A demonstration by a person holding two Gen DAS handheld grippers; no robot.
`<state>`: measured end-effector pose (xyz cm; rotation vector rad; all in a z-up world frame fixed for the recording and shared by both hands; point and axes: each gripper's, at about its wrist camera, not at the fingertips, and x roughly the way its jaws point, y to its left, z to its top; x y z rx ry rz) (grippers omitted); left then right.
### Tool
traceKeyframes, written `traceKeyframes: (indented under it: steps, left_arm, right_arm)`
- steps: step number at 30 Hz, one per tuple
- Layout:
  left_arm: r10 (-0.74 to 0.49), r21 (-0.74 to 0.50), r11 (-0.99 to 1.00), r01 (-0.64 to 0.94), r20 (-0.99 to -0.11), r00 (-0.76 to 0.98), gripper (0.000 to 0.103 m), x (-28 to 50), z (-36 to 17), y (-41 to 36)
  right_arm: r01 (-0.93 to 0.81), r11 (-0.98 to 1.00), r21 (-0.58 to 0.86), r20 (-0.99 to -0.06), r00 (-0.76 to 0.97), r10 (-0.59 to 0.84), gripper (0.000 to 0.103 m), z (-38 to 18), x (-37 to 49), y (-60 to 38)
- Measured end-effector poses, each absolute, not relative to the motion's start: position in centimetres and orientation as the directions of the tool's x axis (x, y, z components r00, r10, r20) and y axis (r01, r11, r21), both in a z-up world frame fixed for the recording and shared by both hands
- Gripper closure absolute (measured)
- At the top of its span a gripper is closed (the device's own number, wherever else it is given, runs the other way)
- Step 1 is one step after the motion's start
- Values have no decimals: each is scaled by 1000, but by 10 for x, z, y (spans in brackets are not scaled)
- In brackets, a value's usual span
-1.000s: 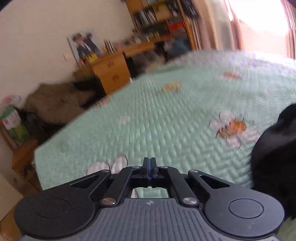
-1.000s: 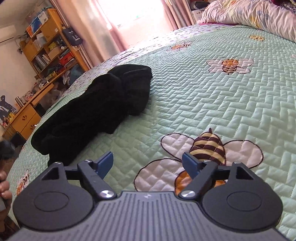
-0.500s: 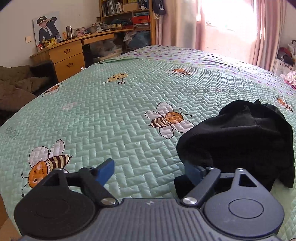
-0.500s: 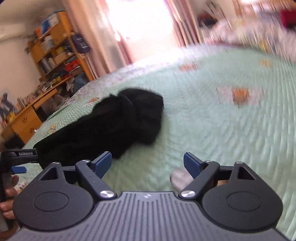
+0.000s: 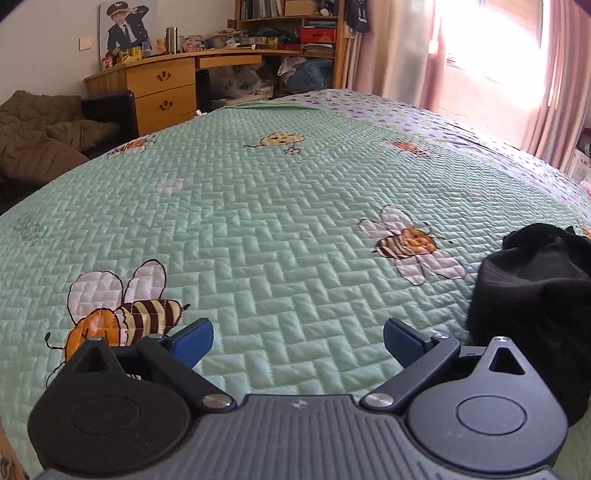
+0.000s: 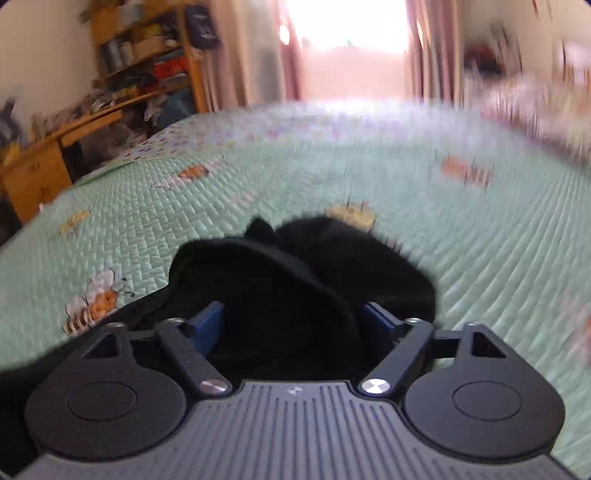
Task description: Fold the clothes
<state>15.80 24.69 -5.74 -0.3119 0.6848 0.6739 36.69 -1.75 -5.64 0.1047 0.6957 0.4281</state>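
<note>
A crumpled black garment [image 5: 535,295] lies on the mint-green bee-patterned quilt [image 5: 277,221], at the right edge of the left wrist view. My left gripper [image 5: 297,339] hovers low over bare quilt to the left of it, jaws opening wide, nothing between them. In the blurred right wrist view the black garment [image 6: 295,280] fills the centre over the quilt [image 6: 480,258]. My right gripper [image 6: 293,321] straddles a raised fold of it, and its jaws are closing. The blue pads [image 6: 212,325] stand beside the fabric, and I see no firm pinch.
A wooden desk with drawers [image 5: 162,92] and a crowded bookshelf [image 5: 295,29] stand beyond the bed's far edge. A brown blanket [image 5: 37,136] is heaped on a dark chair at left. Pink curtains [image 5: 554,74] frame a bright window at right.
The left gripper went from shut to wide open and settled lower over the quilt. The right gripper swept left across the bed to the black garment, which now sits between its narrowing jaws.
</note>
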Motion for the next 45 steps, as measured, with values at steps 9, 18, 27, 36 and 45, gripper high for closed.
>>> traceKeyframes:
  steps: [9,18,27,36,45]
  left_arm:
    - [471,-74,688,-722,-712,521,4,155,-71,276]
    - [445,-97,722,-685,-693,567,4,151,-67,264]
    - [385,-18,864,-503,-621,683,3,159,-59,206]
    - [373,-41,855,-516,-643,669,2,161,-66,215]
    - [359,-50,857,-514,-657,663,2,161,-71,219]
  right_arm:
    - [-538,760,365,-447,615,650,93,-39,261,-3]
    - [-502,709,496,-365,620,695,98,-3,181,-81]
    - [-70,898,435,-568,753,334,95,-4,185,-193]
    - [-342,936,-81,-441,855,274,15,51,168,-68]
    - [-397,895,-203,-502,827,253,1,3,152,-41]
